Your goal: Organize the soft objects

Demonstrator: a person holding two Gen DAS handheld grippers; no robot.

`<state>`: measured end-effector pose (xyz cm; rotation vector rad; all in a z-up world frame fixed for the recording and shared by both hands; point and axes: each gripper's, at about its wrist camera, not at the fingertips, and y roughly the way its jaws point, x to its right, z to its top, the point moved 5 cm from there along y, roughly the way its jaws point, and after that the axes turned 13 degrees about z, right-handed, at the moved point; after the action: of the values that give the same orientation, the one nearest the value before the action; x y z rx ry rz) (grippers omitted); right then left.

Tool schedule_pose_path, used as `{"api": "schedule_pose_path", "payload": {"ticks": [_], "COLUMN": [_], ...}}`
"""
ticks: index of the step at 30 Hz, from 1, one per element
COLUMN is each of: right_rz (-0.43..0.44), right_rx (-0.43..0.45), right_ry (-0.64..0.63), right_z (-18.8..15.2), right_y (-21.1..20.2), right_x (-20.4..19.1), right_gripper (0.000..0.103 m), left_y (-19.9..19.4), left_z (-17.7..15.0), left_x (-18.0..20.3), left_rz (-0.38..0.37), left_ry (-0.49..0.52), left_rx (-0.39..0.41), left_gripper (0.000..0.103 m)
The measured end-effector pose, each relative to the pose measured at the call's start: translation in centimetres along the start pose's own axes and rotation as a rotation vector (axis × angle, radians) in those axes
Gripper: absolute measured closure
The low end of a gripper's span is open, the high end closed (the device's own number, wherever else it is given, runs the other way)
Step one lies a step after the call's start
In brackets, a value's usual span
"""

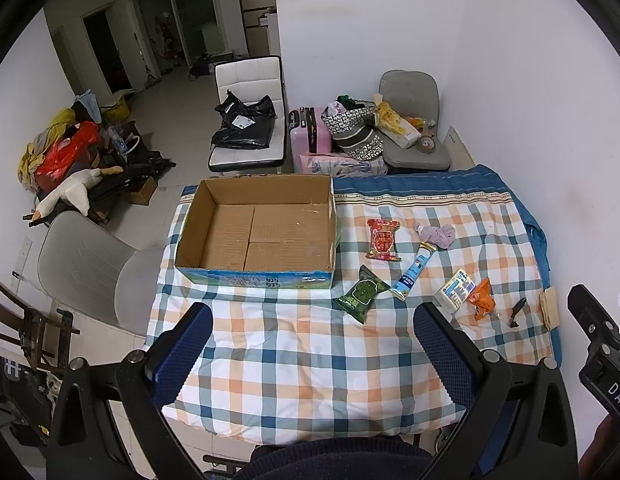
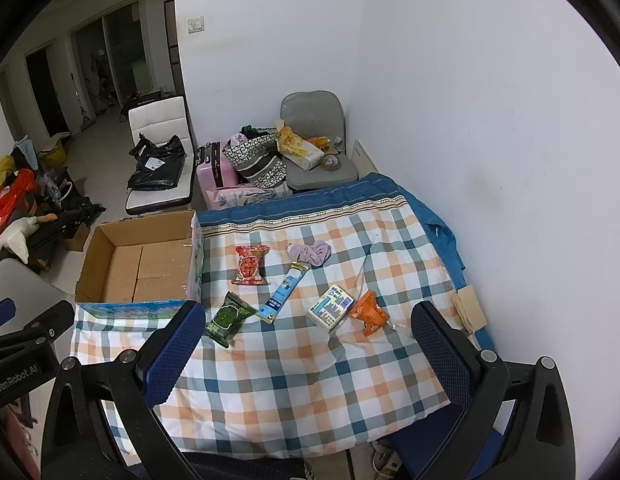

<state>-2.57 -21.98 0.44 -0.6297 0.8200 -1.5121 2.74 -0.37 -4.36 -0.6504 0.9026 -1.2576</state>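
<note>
An empty cardboard box stands at the left of the checked cloth. Right of it lie a red packet, a green packet, a blue-and-white tube, a white-and-blue tissue pack, an orange packet and a lilac scrunchie. My left gripper is open and empty, above the cloth's near part. My right gripper is open and empty, hovering near the packets.
A small black item and a tan card lie at the cloth's right edge by the white wall. Chairs, a pink suitcase and bags stand behind the table. A grey chair is at the left.
</note>
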Motion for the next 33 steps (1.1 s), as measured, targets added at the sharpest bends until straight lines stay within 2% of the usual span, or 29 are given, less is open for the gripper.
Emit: {"api": "schedule_pose_path", "payload": {"ticks": [33], "right_rz": [-0.006], "right_rx": [0.013], "right_ry": [0.002], "right_z": [0.62], "right_y": [0.16], "right_x": [-0.2], "right_gripper": [0.0], "left_y": [0.17], "left_z": [0.07], "left_x": [0.24], "left_rz": [-0.002], "left_ry": [-0.002], "left_rx": [0.0], "left_gripper": [0.0]}}
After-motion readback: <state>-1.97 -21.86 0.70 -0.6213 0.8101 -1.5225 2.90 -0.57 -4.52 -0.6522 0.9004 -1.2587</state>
